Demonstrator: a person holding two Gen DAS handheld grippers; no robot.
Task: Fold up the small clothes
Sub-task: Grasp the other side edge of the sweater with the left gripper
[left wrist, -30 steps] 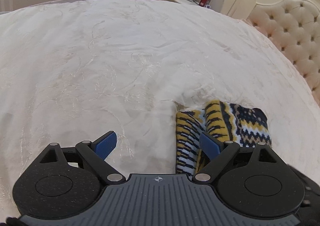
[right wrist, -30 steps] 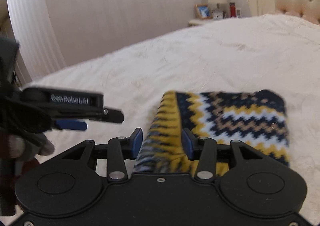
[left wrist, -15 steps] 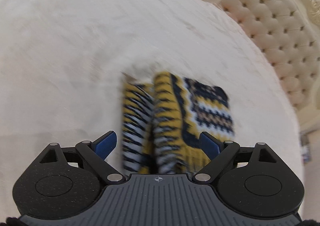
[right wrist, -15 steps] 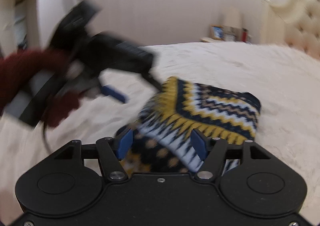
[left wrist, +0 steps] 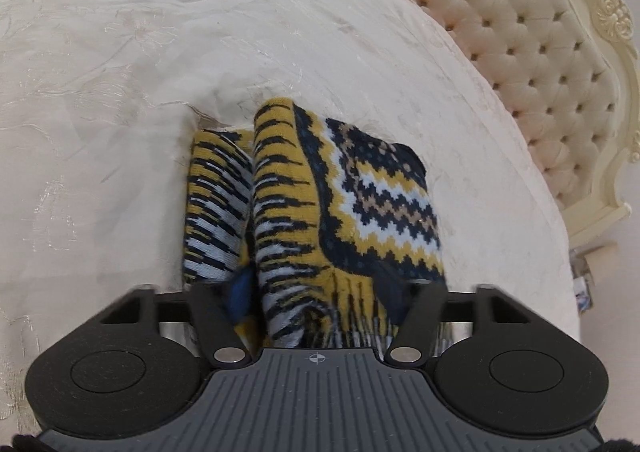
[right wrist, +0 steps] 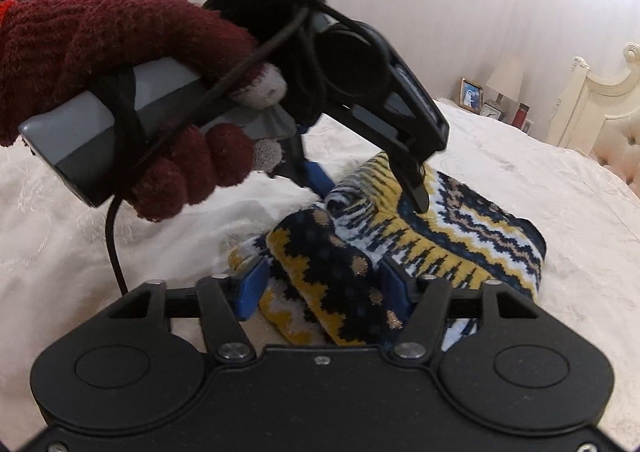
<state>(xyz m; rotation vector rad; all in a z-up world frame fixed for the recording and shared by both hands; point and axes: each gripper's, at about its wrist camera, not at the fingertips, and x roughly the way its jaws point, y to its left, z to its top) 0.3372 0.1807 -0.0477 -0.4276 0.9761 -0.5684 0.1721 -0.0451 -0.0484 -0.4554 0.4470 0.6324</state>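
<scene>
A yellow, navy and white patterned knit garment (left wrist: 352,188) lies folded on the cream bedspread (left wrist: 120,52). My left gripper (left wrist: 320,296) has come down over its near end, with the fabric bunched between its wide-apart fingers. In the right wrist view the left gripper (right wrist: 368,188) presses into the knit (right wrist: 472,236) from above, held by a hand in a red glove (right wrist: 100,52). My right gripper (right wrist: 324,284) has its blue pads (right wrist: 252,284) either side of the garment's near folded end, jaws apart.
A tufted cream headboard (left wrist: 552,52) rises at the right. A nightstand with a photo frame (right wrist: 470,94), a lamp (right wrist: 506,76) and a red bottle (right wrist: 520,114) stands beyond the bed. A black cable (right wrist: 114,236) hangs from the left gripper.
My left gripper moved right and down onto the knit, which now sits between its fingers. My right gripper opened wider, and the near end of the garment has bunched up.
</scene>
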